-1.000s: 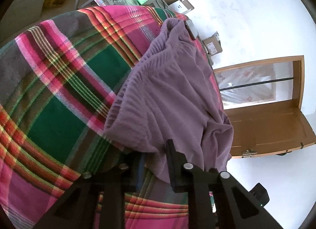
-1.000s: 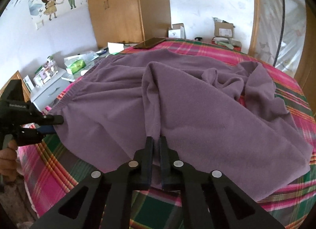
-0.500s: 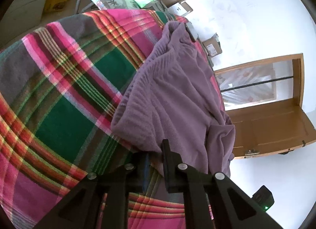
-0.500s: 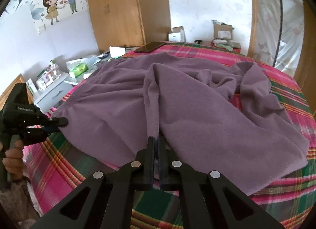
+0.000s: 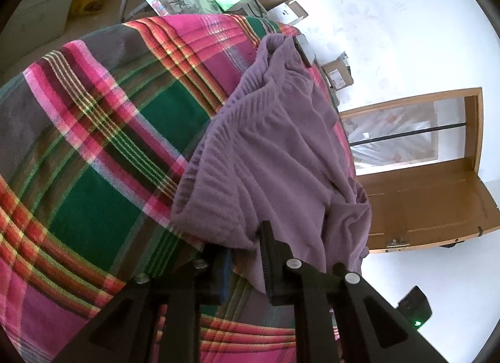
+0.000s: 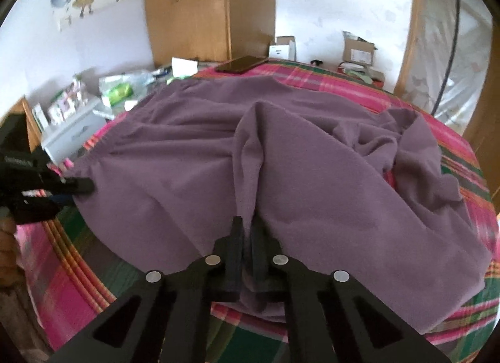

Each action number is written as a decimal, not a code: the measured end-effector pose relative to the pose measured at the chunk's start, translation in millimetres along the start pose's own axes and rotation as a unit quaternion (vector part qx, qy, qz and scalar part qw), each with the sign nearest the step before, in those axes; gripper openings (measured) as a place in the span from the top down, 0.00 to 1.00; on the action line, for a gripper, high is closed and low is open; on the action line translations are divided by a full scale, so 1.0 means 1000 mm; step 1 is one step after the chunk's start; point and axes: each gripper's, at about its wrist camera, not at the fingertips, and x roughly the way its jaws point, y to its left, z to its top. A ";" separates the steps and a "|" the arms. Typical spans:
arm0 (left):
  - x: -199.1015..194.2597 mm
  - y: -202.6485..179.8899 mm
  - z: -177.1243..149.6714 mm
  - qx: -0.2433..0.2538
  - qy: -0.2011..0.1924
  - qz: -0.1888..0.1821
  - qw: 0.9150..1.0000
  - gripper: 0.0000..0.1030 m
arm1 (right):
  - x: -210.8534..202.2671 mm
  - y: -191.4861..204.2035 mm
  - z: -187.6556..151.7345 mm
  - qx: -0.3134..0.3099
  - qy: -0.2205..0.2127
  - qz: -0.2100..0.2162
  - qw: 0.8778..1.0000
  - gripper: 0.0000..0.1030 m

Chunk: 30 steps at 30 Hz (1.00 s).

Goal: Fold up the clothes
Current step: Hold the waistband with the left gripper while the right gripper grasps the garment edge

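**A:** How much room was there around the edges?

**B:** The plaid blanket [image 5: 93,144] lay bare across a broad stretch to the left of the purple garment [image 6: 312,159]. In the right wrist view a narrower strip of it showed along the near edge and on the far right. At the bed's far edge a dark phone [image 6: 242,64] lay just beyond the cloth.

**A:** And the room?

**B:** A wooden wardrobe [image 6: 187,9] stood behind the bed, cardboard boxes [image 6: 357,47] against the white wall, and a cluttered white nightstand [image 6: 72,131] on the left. A wooden door [image 5: 431,203] showed in the left wrist view.

**A:** Where did the garment lie relative to the tongs?

**B:** It was spread rumpled over the bed. The right tongs [image 6: 247,231] were pressed together on a raised fold at its near hem. The left tongs [image 5: 247,256] were closing at its ribbed edge, with cloth between the jaws; whether the pads already pressed it I couldn't tell. A hand [image 6: 6,238] held them at the bed's left side.
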 end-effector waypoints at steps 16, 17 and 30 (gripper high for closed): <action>-0.035 0.009 -0.003 0.006 -0.047 -0.021 0.999 0.96 | -0.093 -0.054 -0.042 0.173 -0.106 0.026 0.979 0.97; -0.037 0.010 -0.003 0.005 -0.050 -0.021 0.999 0.96 | -0.097 -0.055 -0.044 0.178 -0.109 0.025 0.978 0.97; -0.047 0.019 -0.006 -0.001 -0.060 -0.010 0.998 0.96 | -0.104 -0.063 -0.080 0.202 -0.098 0.036 0.974 0.95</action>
